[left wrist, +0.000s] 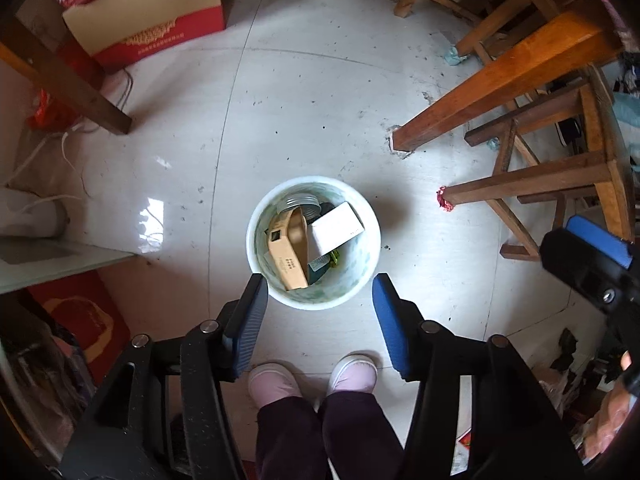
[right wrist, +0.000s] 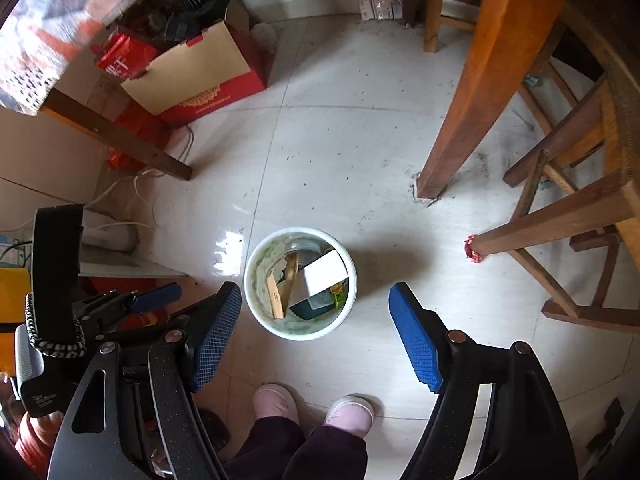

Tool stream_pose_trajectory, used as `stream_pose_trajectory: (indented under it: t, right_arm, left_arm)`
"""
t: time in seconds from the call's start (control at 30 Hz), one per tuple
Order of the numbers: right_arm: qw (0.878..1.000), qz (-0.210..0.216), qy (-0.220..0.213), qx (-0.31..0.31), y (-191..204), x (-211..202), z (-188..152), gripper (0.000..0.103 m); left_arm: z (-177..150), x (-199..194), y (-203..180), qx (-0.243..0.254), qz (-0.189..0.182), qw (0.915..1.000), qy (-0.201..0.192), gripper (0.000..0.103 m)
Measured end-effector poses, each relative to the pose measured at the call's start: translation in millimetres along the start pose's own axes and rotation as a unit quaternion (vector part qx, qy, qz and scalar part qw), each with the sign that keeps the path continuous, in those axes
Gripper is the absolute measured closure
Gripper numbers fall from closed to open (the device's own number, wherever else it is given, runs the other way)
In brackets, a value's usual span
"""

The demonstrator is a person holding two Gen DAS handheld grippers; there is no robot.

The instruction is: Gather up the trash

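Your left tongs (left wrist: 320, 292) and right tongs (right wrist: 316, 304) hang released, empty, directly above the bin (left wrist: 313, 242); left sits nearer.

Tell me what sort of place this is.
Probably a lived-in room at home, perhaps a dining corner: pale tiled floor, wooden table leg with wooden stools beside it, a small trash bin and a red-and-tan cardboard box.
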State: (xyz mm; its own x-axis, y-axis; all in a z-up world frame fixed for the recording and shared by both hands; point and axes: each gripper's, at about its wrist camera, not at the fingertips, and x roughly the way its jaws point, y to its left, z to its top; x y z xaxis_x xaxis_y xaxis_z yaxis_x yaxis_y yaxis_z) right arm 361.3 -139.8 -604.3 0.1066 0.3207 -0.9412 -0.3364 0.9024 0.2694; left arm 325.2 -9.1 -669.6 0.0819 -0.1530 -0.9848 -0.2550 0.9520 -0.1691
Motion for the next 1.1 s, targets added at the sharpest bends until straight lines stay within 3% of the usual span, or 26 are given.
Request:
stream_pose_trajectory:
  t: [0.17,0.3,0.6,0.73,0.87,1.1]
  right_arm:
    - [1.000,0.007,-0.015,-0.002,6.3,-51.3,5.1,0.030]
    - [0.999,0.013,-0.035,-0.007,19.0,-106.0,10.5,0.030]
    - [0.993,0.027,-0.108,-0.043,61.0,-274.7,9.8,0.030]
    - [0.984,0.026,-0.168,-0.054,80.0,-353.1,-5.1,0.030]
    - [0.971,0.035,-0.231,-0.056,105.0,-422.0,-33.1,0.030]
    - [0.943,-0.003,-0.324,-0.074,157.3,-509.2,-93.7,0.030]
  left_arm:
    - [-1.4,-55.0,-14.9,0.009,0.007,0.9998,-0.016,0.050]
    - [-7.1,-126.0,-24.4,0.014,0.015,0.9989,-0.042,0.050]
    - [-39.9,-330.5,-48.7,0.002,0.024,0.9887,-0.148,0.050]
    - [-67.5,-420.9,-58.6,0.004,0.010,0.9762,-0.217,0.050]
    - [-102.9,-495.2,-62.9,0.026,0.006,0.9585,-0.284,0.050]
    - [-189.3,-604.6,-51.2,0.059,-0.014,0.9201,-0.387,0.049]
